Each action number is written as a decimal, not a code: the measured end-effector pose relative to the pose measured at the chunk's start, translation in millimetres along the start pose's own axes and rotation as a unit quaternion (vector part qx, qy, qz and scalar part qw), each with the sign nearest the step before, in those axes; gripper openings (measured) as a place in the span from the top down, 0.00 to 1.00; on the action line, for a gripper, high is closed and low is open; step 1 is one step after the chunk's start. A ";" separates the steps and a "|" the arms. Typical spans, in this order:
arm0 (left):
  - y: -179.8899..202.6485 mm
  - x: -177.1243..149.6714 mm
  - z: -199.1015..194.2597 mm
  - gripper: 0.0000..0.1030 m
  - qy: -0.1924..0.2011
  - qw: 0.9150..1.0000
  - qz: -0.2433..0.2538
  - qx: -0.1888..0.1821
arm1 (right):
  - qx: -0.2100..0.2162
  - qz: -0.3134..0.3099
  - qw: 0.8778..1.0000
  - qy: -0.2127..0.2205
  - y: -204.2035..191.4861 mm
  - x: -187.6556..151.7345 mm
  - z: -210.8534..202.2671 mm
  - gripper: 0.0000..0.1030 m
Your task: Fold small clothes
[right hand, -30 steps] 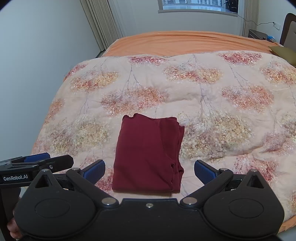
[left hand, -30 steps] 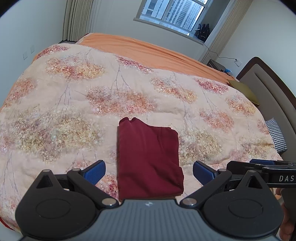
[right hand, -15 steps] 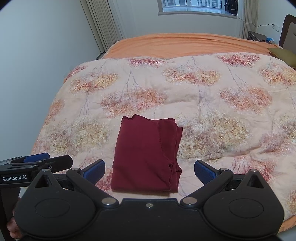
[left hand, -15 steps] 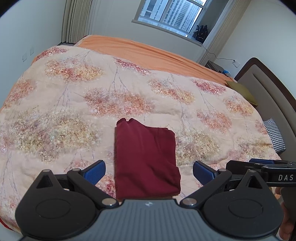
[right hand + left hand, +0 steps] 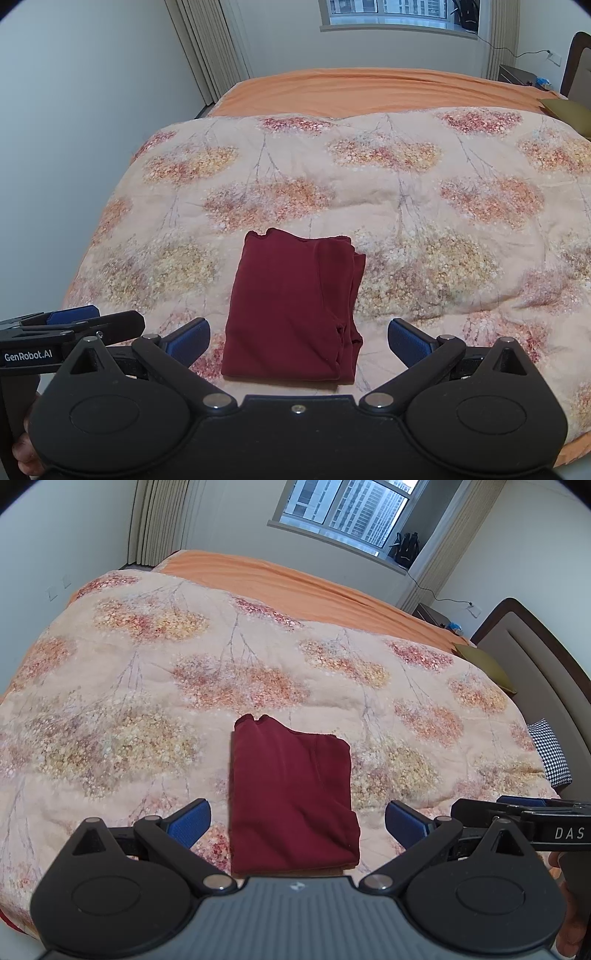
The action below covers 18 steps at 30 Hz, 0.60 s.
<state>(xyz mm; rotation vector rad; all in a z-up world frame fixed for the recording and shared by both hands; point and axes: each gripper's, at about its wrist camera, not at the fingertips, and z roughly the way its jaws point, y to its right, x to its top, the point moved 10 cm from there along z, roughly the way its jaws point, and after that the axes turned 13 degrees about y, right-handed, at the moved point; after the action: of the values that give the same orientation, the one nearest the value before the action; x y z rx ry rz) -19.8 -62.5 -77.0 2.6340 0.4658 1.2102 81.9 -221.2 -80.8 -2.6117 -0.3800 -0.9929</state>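
Note:
A dark red garment (image 5: 291, 794) lies folded into a neat rectangle on the floral quilt (image 5: 184, 672). It also shows in the right wrist view (image 5: 295, 310). My left gripper (image 5: 297, 821) is open and empty, held above and just short of the garment's near edge. My right gripper (image 5: 298, 341) is open and empty too, beside the left one. Each gripper shows in the other's view: the right one at the right edge (image 5: 517, 806), the left one at the left edge (image 5: 70, 319).
The bed has an orange sheet (image 5: 295, 587) at the far side, a headboard (image 5: 535, 657) with an olive pillow (image 5: 484, 662) and a checked pillow (image 5: 552, 753) at the right. Walls, curtains and a window (image 5: 351, 513) stand beyond.
Both grippers have drawn back and risen a little from the folded garment. The garment has not moved. Both jaws stay open.

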 end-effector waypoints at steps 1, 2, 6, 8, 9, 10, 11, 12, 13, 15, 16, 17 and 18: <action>0.1 0.1 -0.5 0.01 0.001 1.000 0.000 0.000 | 0.001 0.000 1.000 0.000 0.1 -0.1 -0.1 0.01; 0.1 -0.4 -0.6 0.01 0.001 1.000 0.000 0.000 | 0.001 0.000 1.000 0.000 0.3 -0.2 0.0 0.01; 6.0 -1.1 0.0 0.01 0.002 1.000 -0.001 -0.018 | 0.001 0.000 1.000 0.000 0.6 -0.1 -0.1 0.01; 7.8 -0.3 -0.3 0.01 0.006 0.999 -0.013 -0.028 | 0.001 0.000 1.000 0.001 -0.2 -0.6 -0.3 0.01; 7.7 -0.1 -0.7 0.01 0.010 0.999 -0.022 -0.031 | 0.002 0.000 1.000 0.002 0.0 -0.3 -0.5 0.01; 6.8 -0.1 -1.0 0.00 0.014 0.999 -0.025 -0.029 | 0.002 0.000 1.000 0.002 -0.3 0.1 -0.6 0.01; 4.9 -0.5 -0.6 0.00 0.016 0.999 -0.021 -0.021 | 0.003 0.001 1.000 0.003 0.2 0.3 -0.8 0.01; 3.0 -1.2 -0.2 0.00 0.016 1.000 -0.015 -0.010 | 0.003 0.001 1.000 0.003 0.6 0.6 -0.7 0.01; 0.8 -1.5 -0.2 0.00 0.017 1.000 -0.014 -0.002 | 0.003 0.001 1.000 0.003 1.1 0.7 -0.5 0.01; -3.9 -1.7 -0.6 0.00 0.020 1.000 -0.010 0.016 | 0.003 0.001 1.000 0.002 1.5 0.8 -0.4 0.01; -6.7 -0.7 -1.5 0.00 0.028 0.999 -0.002 0.031 | 0.002 0.002 1.000 0.002 1.8 0.8 -0.1 0.01; -9.7 0.9 -2.4 0.00 0.039 0.998 0.007 0.045 | 0.002 0.003 1.000 0.001 3.1 1.4 0.3 0.01; -11.7 2.0 -2.4 0.00 0.045 0.998 0.009 0.050 | 0.002 0.004 1.000 0.000 3.3 1.3 0.9 0.01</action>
<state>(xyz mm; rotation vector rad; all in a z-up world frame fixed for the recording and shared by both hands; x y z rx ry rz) -22.7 -50.8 -77.7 2.6793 0.5329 1.3479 84.5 -223.7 -81.2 -2.6074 -0.3700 -0.9875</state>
